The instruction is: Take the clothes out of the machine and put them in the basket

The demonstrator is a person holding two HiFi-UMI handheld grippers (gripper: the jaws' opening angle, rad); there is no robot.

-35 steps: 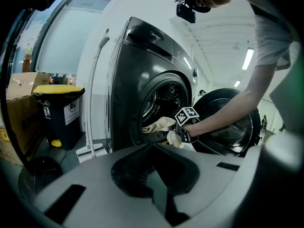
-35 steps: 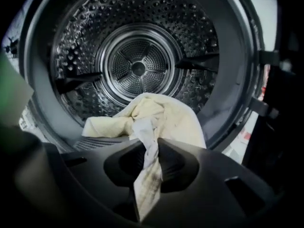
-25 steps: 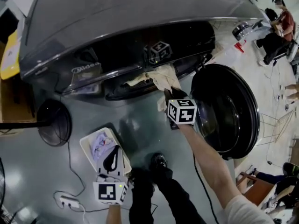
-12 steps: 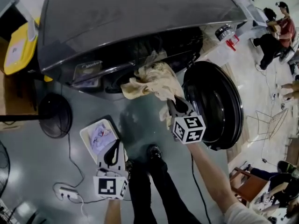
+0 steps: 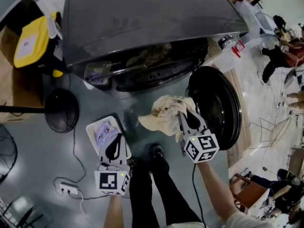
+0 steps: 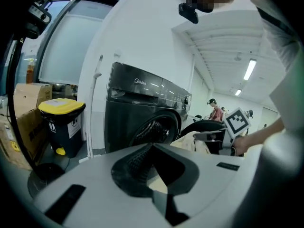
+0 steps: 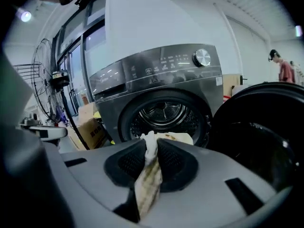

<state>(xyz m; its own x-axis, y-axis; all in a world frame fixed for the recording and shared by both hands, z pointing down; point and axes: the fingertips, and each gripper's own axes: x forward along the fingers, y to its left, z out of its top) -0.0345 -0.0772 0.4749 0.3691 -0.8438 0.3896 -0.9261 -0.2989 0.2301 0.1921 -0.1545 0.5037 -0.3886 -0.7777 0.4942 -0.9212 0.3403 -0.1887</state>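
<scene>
A beige cloth hangs bunched in the air in front of the dark grey washing machine. My right gripper is shut on it. In the right gripper view a fold of that cloth runs between the pads of the right gripper, with the bare metal drum behind. My left gripper is over the white basket, shut and holding nothing. A pale garment lies in the basket. The left gripper faces the machine, and the cloth shows at its right.
The machine's round door stands open on the right, close beside my right gripper. A yellow-lidded bin, a fan base and a power strip lie to the left. My legs and a shoe are between the grippers. People sit far right.
My right gripper has drawn the beige cloth out of the drum opening and back toward me; the cloth now hangs free of the machine. The left gripper stays over the basket.
</scene>
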